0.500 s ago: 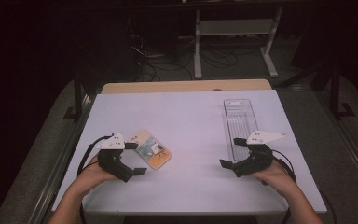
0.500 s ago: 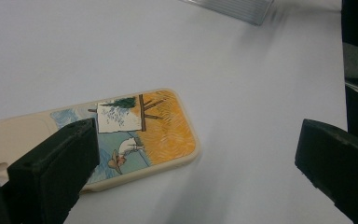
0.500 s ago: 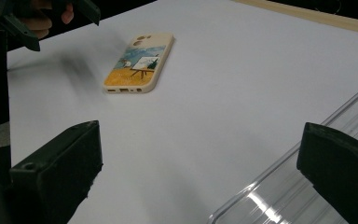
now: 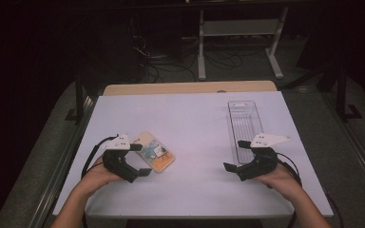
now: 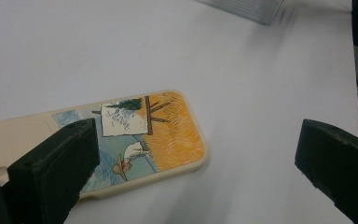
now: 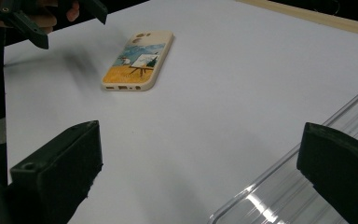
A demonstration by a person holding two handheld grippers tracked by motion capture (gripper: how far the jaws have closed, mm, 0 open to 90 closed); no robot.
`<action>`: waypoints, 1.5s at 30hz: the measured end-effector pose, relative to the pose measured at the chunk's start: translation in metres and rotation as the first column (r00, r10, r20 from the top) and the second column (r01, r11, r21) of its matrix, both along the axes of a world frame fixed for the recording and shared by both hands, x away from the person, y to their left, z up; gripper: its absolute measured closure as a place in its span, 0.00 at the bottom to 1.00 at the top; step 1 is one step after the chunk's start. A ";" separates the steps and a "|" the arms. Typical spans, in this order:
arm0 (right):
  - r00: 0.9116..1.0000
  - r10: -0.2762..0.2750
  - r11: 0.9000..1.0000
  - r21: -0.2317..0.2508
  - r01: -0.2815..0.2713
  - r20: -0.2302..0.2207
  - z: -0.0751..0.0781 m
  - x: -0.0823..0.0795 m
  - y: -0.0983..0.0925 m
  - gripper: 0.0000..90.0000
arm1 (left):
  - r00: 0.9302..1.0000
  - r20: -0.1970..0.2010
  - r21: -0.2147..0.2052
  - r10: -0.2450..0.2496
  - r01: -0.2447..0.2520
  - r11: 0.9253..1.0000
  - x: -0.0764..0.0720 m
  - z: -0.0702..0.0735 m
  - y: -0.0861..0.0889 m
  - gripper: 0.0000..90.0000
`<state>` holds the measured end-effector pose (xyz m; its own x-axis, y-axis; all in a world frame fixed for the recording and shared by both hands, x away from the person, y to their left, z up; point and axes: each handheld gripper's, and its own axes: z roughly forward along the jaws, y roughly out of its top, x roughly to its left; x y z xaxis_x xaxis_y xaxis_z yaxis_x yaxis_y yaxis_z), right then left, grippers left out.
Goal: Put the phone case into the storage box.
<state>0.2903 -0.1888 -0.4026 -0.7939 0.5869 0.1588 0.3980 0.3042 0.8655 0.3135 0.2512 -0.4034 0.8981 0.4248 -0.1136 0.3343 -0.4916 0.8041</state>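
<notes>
Left claw [image 4: 140, 159] gaping wide, empty, straddling near end of cream phone case with painted field scene [image 4: 156, 157] flat on white worktop [image 4: 195, 128] | right claw [image 4: 235, 155] spread, empty, beside clear plastic tray [image 4: 244, 124] | step: approach | next: lower, close on case edges.

A white table [image 4: 195, 123] with a wooden far edge stands before a metal stand [image 4: 237, 28] and floor cables [image 4: 166, 61].
</notes>
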 end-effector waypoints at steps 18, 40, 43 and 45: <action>1.000 0.001 1.000 0.011 -0.001 -0.005 0.000 0.000 -0.001 0.00 | 1.000 -0.008 0.003 -0.014 0.014 1.000 0.007 0.005 -0.010 0.00; 1.000 0.001 1.000 0.025 -0.001 -0.011 0.000 0.002 -0.002 0.00 | 1.000 0.002 -0.007 -0.017 0.017 1.000 0.018 0.014 -0.024 0.00; 1.000 0.002 1.000 0.024 -0.002 -0.012 0.000 0.002 -0.002 0.00 | 1.000 0.011 -0.014 -0.019 0.019 1.000 0.020 0.018 -0.027 0.00; 1.000 0.002 1.000 0.026 -0.001 -0.014 0.000 0.002 -0.002 0.00 | 1.000 0.015 -0.013 -0.025 0.025 1.000 0.023 0.020 -0.029 0.00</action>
